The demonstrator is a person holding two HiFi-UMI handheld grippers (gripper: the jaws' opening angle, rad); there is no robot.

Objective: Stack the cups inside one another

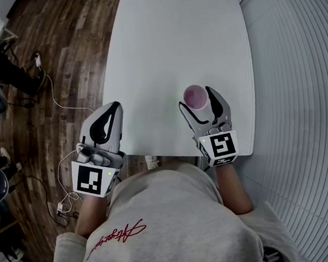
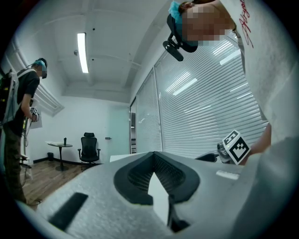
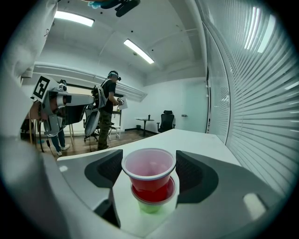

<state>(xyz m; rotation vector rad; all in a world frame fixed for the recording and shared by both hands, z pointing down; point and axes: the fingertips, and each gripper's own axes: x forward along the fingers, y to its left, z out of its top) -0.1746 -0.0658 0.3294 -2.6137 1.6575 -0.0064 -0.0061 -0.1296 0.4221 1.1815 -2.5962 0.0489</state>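
Observation:
A stack of cups (image 1: 196, 97) stands near the front edge of the white table (image 1: 167, 41). In the right gripper view the stack (image 3: 149, 175) shows a red cup on top, a second red cup under it and a green cup at the bottom. My right gripper (image 1: 195, 98) (image 3: 149, 161) is open around the stack, its pads close beside the top cup's round rim. My left gripper (image 1: 115, 107) (image 2: 153, 155) is shut on nothing, level at the table's front left edge.
Dark wood floor with cables (image 1: 58, 97) lies left of the table; a wall of blinds (image 1: 297, 87) runs along its right. People stand far off (image 3: 106, 112) (image 2: 18, 116), near an office chair (image 2: 88, 147) and a small round table.

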